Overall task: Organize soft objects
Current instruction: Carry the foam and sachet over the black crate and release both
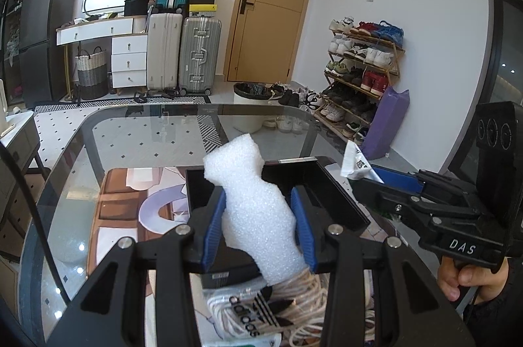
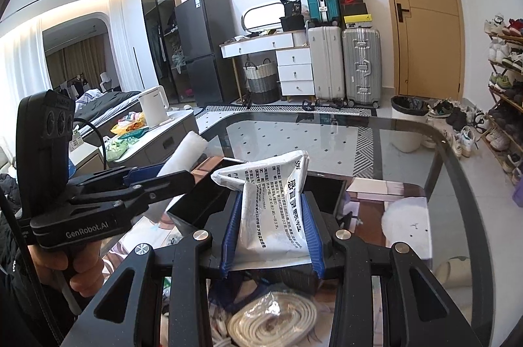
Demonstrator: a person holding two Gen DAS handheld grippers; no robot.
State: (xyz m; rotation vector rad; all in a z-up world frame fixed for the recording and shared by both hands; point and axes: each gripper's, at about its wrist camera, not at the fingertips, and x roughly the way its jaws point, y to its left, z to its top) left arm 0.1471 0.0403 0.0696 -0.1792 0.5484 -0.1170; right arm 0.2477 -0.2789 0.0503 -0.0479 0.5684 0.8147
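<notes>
While holding both items above the black box [image 1: 340, 199] on the glass table [image 1: 130, 131], lower left gripper [image 1: 258, 219], clamped on foam piece [image 1: 248, 183], first; keep right gripper [image 2: 273, 229] pinching white pouch [image 2: 274, 193] clear.

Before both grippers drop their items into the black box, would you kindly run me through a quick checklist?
1. Left gripper jaws clamped on the white foam piece: ok.
2. Right gripper jaws clamped on the white printed pouch: ok.
3. Black box open on top: ok.
4. Foam over the box opening: ok.
5. Pouch over the box opening: cannot tell.
6. Room inside the box for both items: cannot tell.
</notes>
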